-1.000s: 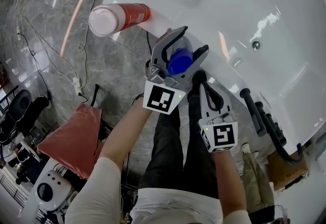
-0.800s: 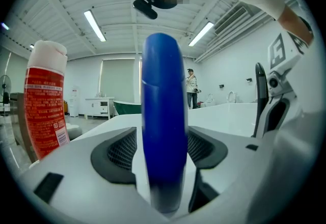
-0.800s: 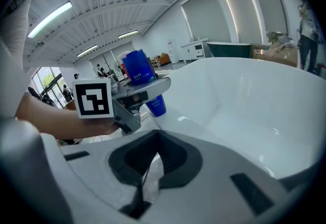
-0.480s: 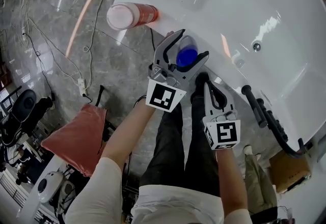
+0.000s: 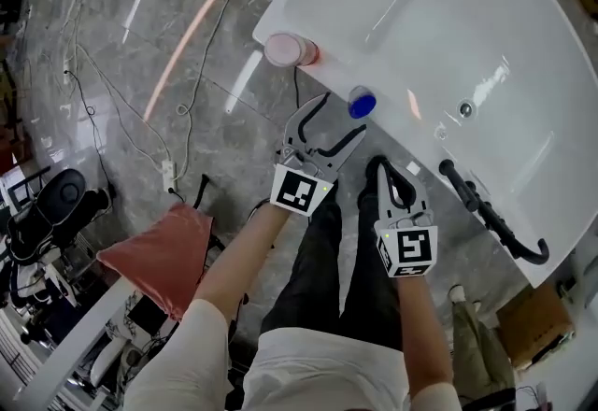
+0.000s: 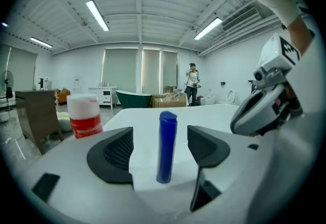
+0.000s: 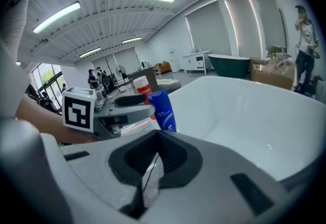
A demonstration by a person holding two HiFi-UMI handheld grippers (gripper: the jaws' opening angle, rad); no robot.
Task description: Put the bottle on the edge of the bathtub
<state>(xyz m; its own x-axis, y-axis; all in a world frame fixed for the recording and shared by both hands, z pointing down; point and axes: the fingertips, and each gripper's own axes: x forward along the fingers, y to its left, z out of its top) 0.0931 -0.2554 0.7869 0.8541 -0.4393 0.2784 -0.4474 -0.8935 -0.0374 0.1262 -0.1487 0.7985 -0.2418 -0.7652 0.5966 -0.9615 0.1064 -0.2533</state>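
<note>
The blue bottle (image 5: 363,105) stands upright on the white bathtub rim (image 5: 329,78). In the left gripper view the bottle (image 6: 165,141) shows between the two black pads (image 6: 113,153), a little ahead of them, and neither pad touches it. My left gripper (image 5: 342,116) is open, just short of the bottle on the floor side of the rim. My right gripper (image 5: 379,163) is shut with nothing in it, beside the left one and lower. From the right gripper view the bottle (image 7: 163,110) appears past the left gripper's finger.
A red and white canister (image 5: 291,50) stands on the rim further along. A black hose and tap fitting (image 5: 486,213) sit on the near right rim, and the drain (image 5: 464,108) lies inside the tub. Cables (image 5: 187,92) and a red stool (image 5: 154,255) are on the grey floor.
The left gripper's jaws have come off the bottle and drawn back towards me. The bottle stays standing on the rim. The head view has pulled further from the tub.
</note>
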